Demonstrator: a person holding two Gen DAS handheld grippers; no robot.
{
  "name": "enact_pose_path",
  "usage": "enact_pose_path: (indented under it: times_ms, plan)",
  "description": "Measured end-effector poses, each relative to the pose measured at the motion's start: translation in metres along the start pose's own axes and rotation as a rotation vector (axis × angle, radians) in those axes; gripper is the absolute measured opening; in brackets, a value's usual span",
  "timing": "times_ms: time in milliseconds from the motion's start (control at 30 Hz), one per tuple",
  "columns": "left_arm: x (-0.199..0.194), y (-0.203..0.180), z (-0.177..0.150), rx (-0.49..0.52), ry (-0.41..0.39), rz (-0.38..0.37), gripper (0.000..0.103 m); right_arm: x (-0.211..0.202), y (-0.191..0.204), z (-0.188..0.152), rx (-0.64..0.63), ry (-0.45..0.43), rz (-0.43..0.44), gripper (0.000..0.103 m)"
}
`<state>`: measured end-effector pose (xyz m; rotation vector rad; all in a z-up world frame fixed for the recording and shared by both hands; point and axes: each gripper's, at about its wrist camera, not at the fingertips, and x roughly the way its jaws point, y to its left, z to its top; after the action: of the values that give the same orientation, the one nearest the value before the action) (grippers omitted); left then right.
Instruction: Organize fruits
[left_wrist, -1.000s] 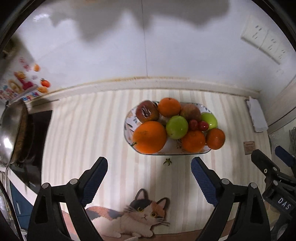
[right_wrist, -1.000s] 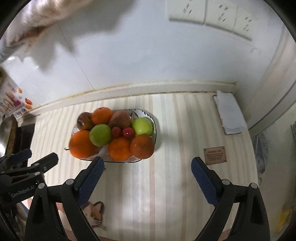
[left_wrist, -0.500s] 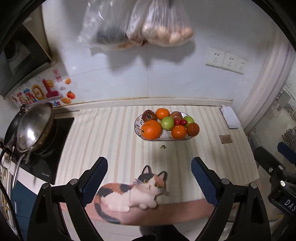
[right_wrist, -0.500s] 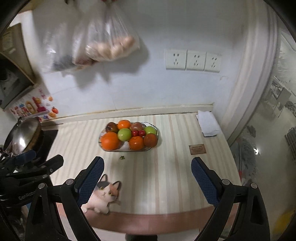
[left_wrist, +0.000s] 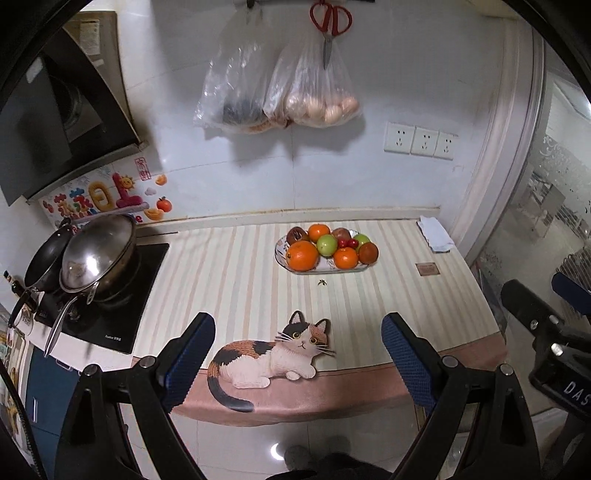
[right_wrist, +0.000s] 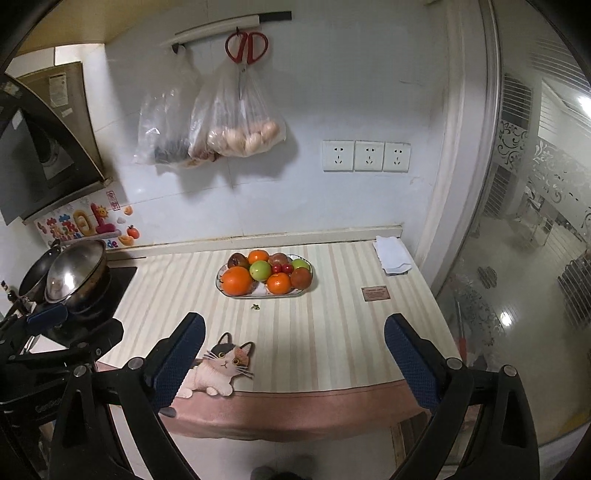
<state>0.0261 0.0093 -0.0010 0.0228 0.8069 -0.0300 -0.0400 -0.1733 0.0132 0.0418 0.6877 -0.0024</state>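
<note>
An oval plate at the back of the striped counter holds several fruits: oranges, green apples, small red fruits and a dark brown one. The big orange lies at its front left. The plate also shows in the right wrist view. My left gripper is open and empty, held well back over the counter's front edge. My right gripper is open and empty too, at about the same distance. A small stem scrap lies in front of the plate.
A cat-shaped mat lies at the front edge. A stove with pans stands at the left. A folded cloth and a small brown tag are at the right. Bags and scissors hang on the wall.
Both grippers have pulled far back and up from the plate. The plate now looks small and the whole counter, stove and wall are in view. Both stayed open.
</note>
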Motion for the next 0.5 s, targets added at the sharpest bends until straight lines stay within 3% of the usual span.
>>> enact_pose_path:
  times_ms: [300,500]
  plan:
    - [-0.011,-0.006,-0.003,-0.031,-0.022,0.027,0.092,-0.009,-0.009,-0.002,-0.021,-0.008,0.040,0.100]
    - [0.005,-0.005,0.000,-0.055,0.011,0.037,0.092,0.005,-0.015,0.006,-0.019,0.008,0.074,0.100]
